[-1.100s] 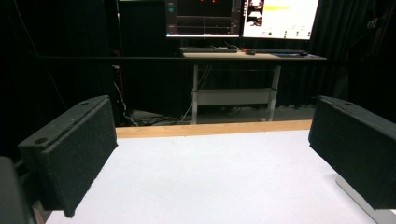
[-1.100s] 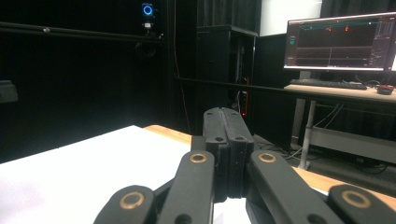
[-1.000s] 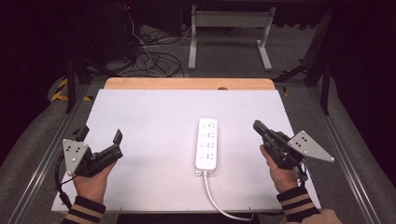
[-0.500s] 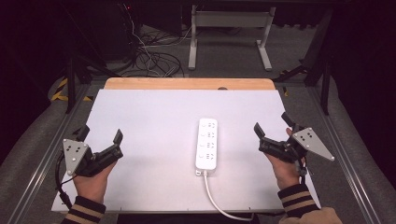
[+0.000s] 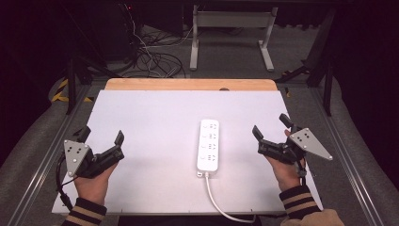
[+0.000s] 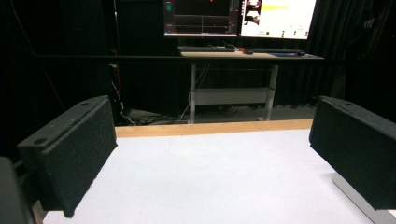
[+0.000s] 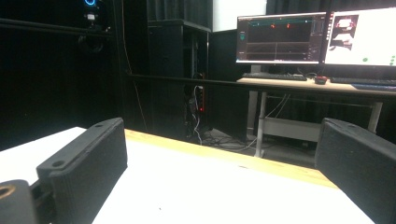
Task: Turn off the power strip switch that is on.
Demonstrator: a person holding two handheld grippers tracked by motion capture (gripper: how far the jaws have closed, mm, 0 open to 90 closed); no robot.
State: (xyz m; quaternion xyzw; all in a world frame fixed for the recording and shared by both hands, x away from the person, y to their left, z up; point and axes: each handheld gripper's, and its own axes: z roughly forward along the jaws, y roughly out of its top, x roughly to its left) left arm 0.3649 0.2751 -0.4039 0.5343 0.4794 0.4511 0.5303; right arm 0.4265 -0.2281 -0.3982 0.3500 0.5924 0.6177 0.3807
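Note:
A white power strip (image 5: 209, 146) lies lengthwise a little right of the middle of the white table top (image 5: 155, 117). Its white cable (image 5: 217, 200) runs off the near edge. My left gripper (image 5: 102, 135) rests at the near left, held in a hand, open and empty. My right gripper (image 5: 269, 125) sits right of the strip, also open and empty, a short gap away from it. Between the wide-apart jaws of the left gripper (image 6: 210, 140) there is bare table, and the strip's edge (image 6: 357, 198) shows at the lower right. The right gripper (image 7: 219, 154) frames bare table too.
A wooden strip (image 5: 188, 84) borders the table's far edge. Metal rails (image 5: 42, 160) run along both sides. Loose cables (image 5: 155, 56) and a desk frame (image 5: 230, 28) stand on the floor beyond. Monitors (image 6: 238, 16) on a desk sit farther back.
The right gripper, shut a second ago, has opened and its grey plate has tilted outward. The left gripper and the power strip have stayed put.

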